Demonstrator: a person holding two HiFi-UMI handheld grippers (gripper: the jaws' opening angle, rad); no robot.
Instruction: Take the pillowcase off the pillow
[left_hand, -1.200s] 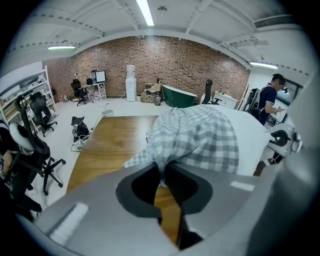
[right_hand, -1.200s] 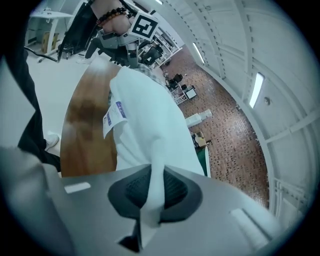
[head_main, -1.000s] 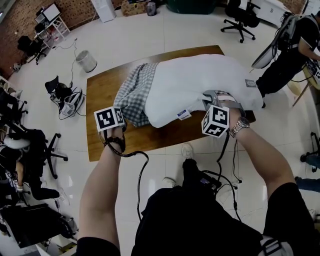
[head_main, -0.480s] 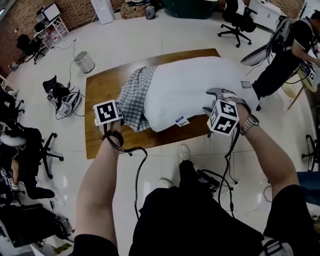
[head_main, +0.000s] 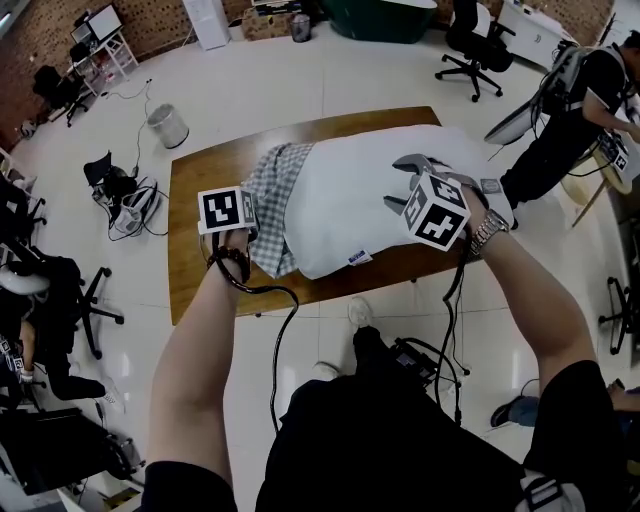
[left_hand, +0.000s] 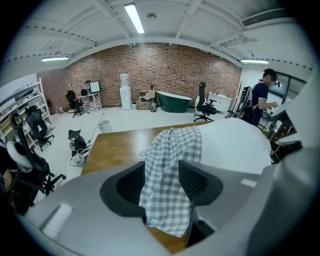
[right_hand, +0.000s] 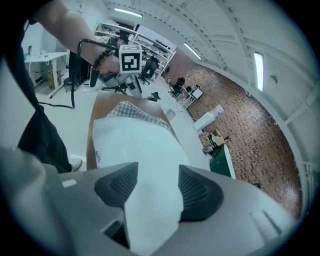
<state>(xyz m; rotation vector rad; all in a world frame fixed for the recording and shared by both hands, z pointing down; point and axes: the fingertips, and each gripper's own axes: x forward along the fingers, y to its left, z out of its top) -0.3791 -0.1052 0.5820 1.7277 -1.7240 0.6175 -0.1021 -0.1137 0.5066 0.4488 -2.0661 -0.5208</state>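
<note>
Nearby, beyond pillow (head_main: 370, 190): bin (head_main: 169, 125), office chair (head_main: 470, 45), person (head_main: 572, 112) beside table (head_main: 200, 205).

A: Pillowcase (head_main: 272, 200)?
B: Woven cloth, grey-white check, matt, soft, creased.
A: Pillow (head_main: 350, 190)?
B: White cloth shell, smooth, matt. Small label (head_main: 358, 258) at its near edge, looks like printed fabric.
A: Table (head_main: 195, 250)?
B: Brown wood top, grain visible, satin sheen.
A: Floor (head_main: 300, 80)?
B: White tile, glossy, reflects the ceiling lights.
A: Anything else?
B: Back wall (left_hand: 165, 70) is bare brick, rough. Bathtub (left_hand: 173, 101) is dark green, glossy. Wristwatch (head_main: 487, 232) has a shiny metal band. Cable (head_main: 280, 330) is black with a matt, rubbery look.
</note>
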